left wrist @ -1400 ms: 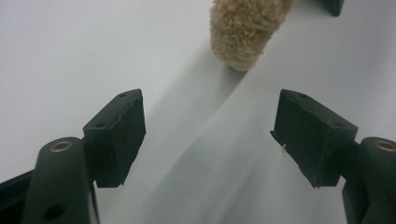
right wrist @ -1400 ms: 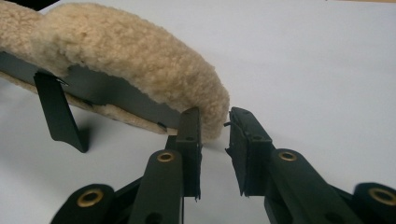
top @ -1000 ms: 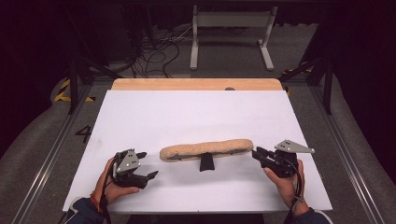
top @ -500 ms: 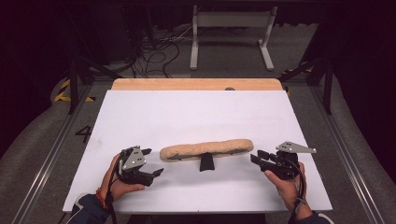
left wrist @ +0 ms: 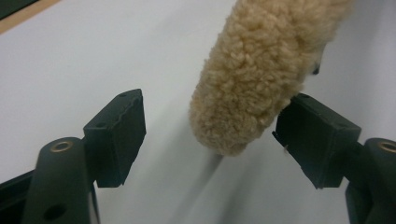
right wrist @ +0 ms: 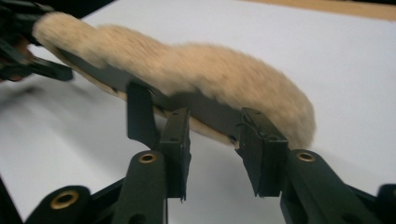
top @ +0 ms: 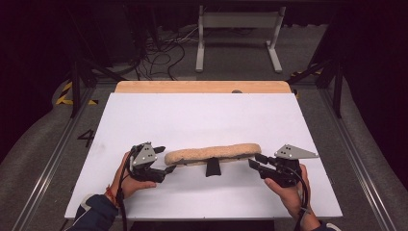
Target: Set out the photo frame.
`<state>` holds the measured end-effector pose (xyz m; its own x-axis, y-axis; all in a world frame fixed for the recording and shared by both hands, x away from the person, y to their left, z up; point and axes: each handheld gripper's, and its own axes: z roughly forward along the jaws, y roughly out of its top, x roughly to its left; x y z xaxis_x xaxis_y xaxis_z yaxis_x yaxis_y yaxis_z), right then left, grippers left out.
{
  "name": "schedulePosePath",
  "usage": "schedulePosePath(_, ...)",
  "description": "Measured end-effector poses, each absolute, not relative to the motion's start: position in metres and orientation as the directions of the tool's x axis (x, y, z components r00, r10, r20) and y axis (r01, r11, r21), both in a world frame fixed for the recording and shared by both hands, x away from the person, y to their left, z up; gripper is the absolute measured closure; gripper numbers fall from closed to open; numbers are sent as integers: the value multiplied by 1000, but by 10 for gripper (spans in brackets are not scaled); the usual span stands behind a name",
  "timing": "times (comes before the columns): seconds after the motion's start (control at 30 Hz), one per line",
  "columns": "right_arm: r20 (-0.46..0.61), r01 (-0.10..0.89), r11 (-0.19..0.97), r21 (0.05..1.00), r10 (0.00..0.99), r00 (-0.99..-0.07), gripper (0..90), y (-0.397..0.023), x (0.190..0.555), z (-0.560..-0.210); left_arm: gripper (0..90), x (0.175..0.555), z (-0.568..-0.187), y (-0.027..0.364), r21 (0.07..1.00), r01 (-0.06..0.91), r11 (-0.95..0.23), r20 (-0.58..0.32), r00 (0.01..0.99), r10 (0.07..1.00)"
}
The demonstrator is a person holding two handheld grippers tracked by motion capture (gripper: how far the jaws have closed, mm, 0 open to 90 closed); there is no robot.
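High view, left tool [top: 161, 160] wide around fleecy pad [top: 214, 153] end, right tool [top: 256, 162] narrowly parted beside other end

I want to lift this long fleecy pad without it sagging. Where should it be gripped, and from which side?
Grip the fleecy pad at its two narrow ends, one hand-held gripper coming in level from each side. It lies lengthwise across the white table, and both rounded tips are free; the black strap sits mid-length.

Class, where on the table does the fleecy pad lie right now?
In the high view the fleecy pad lies lengthwise on the white table, near its front edge, between the left gripper and the right gripper.
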<state>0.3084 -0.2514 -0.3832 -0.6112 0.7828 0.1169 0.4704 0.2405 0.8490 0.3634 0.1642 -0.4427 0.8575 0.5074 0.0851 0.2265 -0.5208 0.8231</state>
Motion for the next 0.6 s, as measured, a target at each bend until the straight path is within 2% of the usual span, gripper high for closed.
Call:
schedulePosePath(0.1,100,452,268,851,761,-640,562,-242,311,-376,269,364,-443,163,821,232,-522,78,860,505)
schedulePosePath(0.2,93,455,286,843,756,-648,561,-236,313,-374,277,365,-442,164,828,231,-512,70,862,502)
schedulePosePath(0.3,97,466,299,833,750,-655,598,-232,315,-375,297,366,-443,163,828,227,-513,69,867,494)
schedulePosePath(0.4,32,403,383,831,691,-722,596,-224,319,-366,297,366,-443,161,823,227,-521,68,871,487)
schedulePosePath(0.47,13,388,396,832,685,-728,593,-222,321,-362,298,366,-443,160,820,229,-524,67,872,486)
schedulePosePath(0.6,7,388,455,801,642,-767,515,-201,336,-354,305,368,-443,159,820,226,-526,66,876,478)
